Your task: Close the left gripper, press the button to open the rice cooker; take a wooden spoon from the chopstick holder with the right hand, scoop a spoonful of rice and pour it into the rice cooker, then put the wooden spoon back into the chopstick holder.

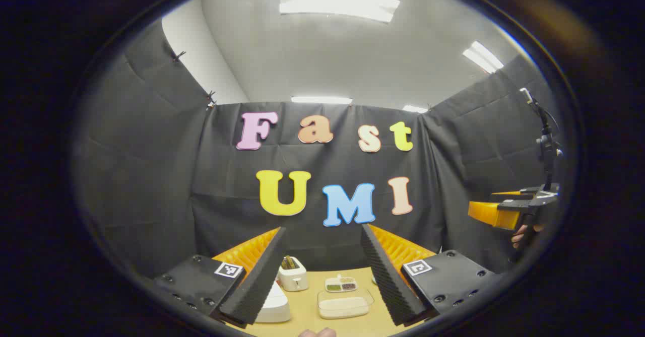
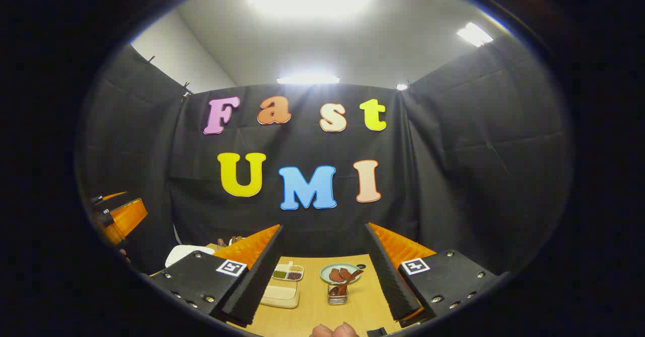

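Stage: opening moment, by the look of it — both grippers are held high above the counter [image 2: 312,312], fingers pointing at the booth wall, nothing handled.
Left gripper [image 1: 322,276]: fingers spread wide and empty; the task wants them closed before the button press, and that is not yet done.
Right gripper [image 2: 322,276]: fingers likewise wide apart, holding nothing; in the left gripper view it hangs at the far right edge [image 1: 496,211], well apart from the counter.
Rice cooker [image 1: 274,304]: a white body low on the left of the counter, partly behind a left finger; the lid looks shut, though the button is too small to make out.
Spoon [image 2: 348,281]: a wooden handle leans out of the holder [image 2: 337,294], which stands just in front of a plate [image 2: 340,272] — untouched.
Rice: a shallow clear tray [image 1: 345,304] of pale contents sits mid-counter, likely the rice; a small divided dish [image 1: 341,284] lies behind it.
Also present: a white toaster [image 1: 293,274] behind the cooker.
Done: nothing that shows.
Left: every step — close, press, fetch, scoop, pour, return.
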Tool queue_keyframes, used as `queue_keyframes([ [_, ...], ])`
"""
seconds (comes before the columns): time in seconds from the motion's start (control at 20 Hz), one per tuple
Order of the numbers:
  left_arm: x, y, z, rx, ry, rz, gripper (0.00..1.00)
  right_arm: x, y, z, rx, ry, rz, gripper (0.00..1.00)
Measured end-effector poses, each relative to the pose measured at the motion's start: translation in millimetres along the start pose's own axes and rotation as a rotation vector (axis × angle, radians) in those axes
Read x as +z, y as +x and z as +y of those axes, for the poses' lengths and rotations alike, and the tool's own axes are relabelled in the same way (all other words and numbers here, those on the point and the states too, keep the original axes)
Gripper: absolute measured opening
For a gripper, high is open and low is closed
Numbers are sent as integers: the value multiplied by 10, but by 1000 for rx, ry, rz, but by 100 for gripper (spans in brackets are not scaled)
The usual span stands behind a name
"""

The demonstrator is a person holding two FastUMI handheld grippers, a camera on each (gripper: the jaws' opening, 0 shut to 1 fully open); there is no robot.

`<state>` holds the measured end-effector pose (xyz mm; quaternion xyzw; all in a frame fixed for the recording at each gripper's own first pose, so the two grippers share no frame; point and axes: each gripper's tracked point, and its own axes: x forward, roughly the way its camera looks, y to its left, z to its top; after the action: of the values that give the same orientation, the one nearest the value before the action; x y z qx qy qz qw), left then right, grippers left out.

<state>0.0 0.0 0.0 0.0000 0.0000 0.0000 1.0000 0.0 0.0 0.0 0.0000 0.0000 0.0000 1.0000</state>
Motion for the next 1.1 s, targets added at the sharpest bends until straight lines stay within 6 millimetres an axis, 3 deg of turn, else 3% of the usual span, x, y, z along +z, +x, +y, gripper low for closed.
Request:
queue_keyframes([
  [0.2, -96, 18, 155, 36, -12, 34, 100, -17, 33, 58, 18, -8, 3, 95],
  [0.8, -177, -27, 278, 66, -1, 54, 99, -37, 32, 193, 44, -15, 17, 96],
  [1.1, -330, 15, 518, 100, 18, 82, 99, -55, -27, 303, 52, -16, 25, 96],
])
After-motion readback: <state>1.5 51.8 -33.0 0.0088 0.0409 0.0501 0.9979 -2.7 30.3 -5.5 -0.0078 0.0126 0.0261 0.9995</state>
